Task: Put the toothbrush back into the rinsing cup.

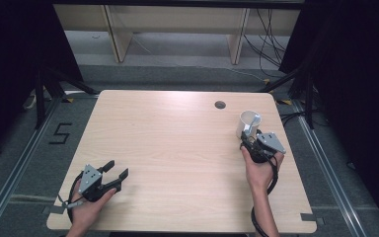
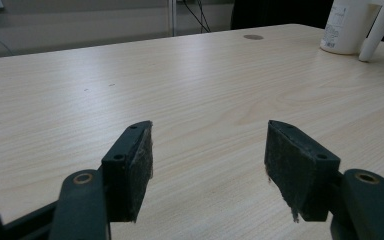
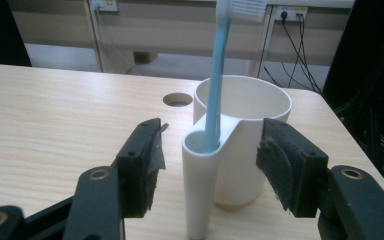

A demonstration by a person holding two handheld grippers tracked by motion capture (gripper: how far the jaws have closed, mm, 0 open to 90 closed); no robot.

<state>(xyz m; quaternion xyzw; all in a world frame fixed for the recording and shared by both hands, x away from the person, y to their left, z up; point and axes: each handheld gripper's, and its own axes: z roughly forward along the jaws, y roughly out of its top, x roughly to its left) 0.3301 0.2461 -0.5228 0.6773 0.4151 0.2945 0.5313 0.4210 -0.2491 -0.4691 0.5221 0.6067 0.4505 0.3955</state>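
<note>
The left gripper (image 1: 112, 174) sits near the front left edge of the table (image 1: 177, 148), held in a hand (image 1: 86, 207). Its jaws are wide open and hold nothing. In the left gripper view, bare wood shows between the pads (image 2: 142, 160). All the wood ahead of it is bare, a big free space that runs across the middle of the table to the far edge.

The right gripper (image 1: 249, 140) is close to the right edge, a bit farther back, held in the other hand (image 1: 261, 168). Its jaws stand apart too. In the right gripper view the pads (image 3: 275, 165) are on each side of a white tube on the side of the cup (image 3: 250, 130), and there is a gap on both sides. The pads do not press on it.

The cup stands upright on the table just past the right gripper, near the far right corner. A blue brush (image 3: 217, 80) stands in the tube, tilted a little, with its white bristles on top. There is only a thin strip of table between the cup and the right edge.

Past the cup, a small round hole (image 1: 220, 104) sits close to the far edge. Beyond the table are the grey floor, some wooden legs and black cables (image 1: 271, 44).
</note>
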